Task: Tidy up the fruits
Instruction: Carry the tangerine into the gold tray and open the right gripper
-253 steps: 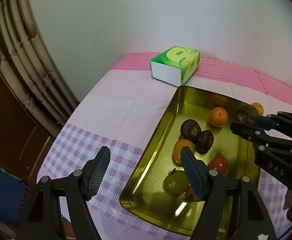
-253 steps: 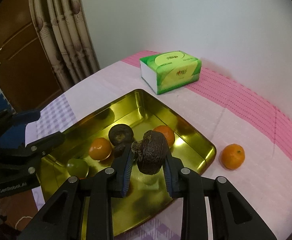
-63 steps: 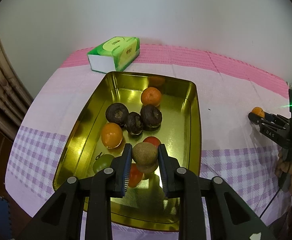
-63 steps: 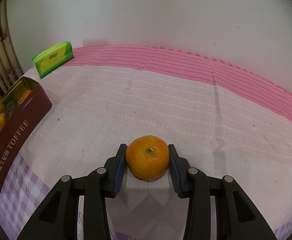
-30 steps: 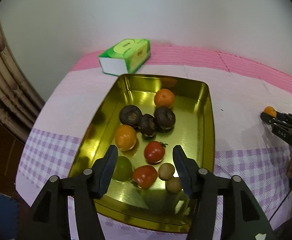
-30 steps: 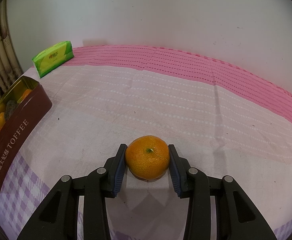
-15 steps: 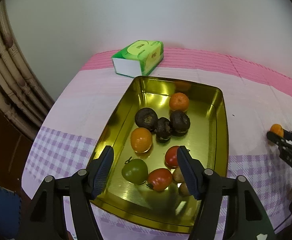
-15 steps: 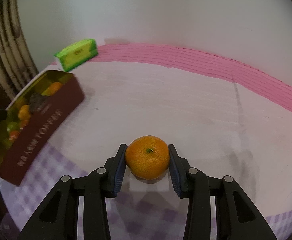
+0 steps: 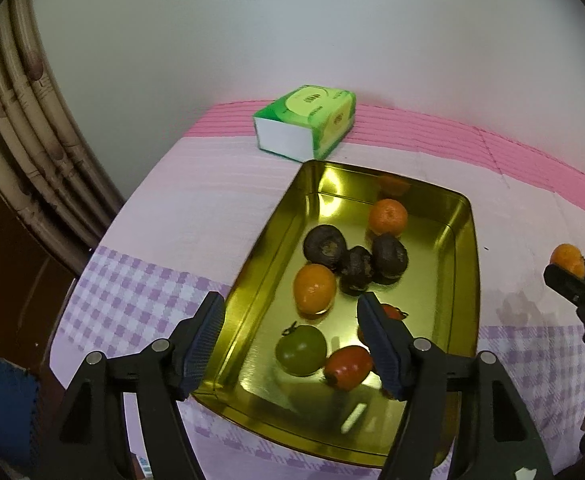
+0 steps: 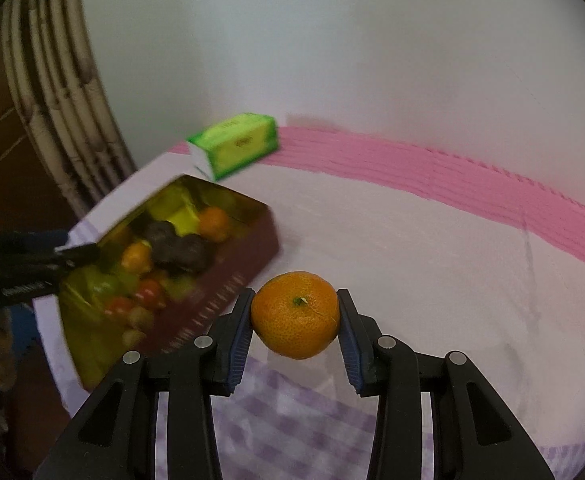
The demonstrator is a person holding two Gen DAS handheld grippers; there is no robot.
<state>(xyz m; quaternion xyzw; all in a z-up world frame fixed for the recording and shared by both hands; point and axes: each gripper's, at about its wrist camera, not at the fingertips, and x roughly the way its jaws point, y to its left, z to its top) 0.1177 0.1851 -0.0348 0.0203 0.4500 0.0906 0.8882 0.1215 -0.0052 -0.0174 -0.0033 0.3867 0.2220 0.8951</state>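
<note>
Right tool [image 10: 295, 334] grips the mandarin [image 10: 295, 315] for the tin [image 9: 462, 280]; left tool [image 9: 288, 340], jaws just opening, hangs empty above it.

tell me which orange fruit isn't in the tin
The orange clamped in the right hand-held gripper, off to the side of the tin. The other two oranges lie inside the tin.

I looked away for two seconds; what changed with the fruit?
The left hand-held gripper released the brown fruit into the tin; its jaws have just been opening, empty. The right hand-held gripper lifted the tangerine off the cloth toward the tin. Tissue box unmoved.
</note>
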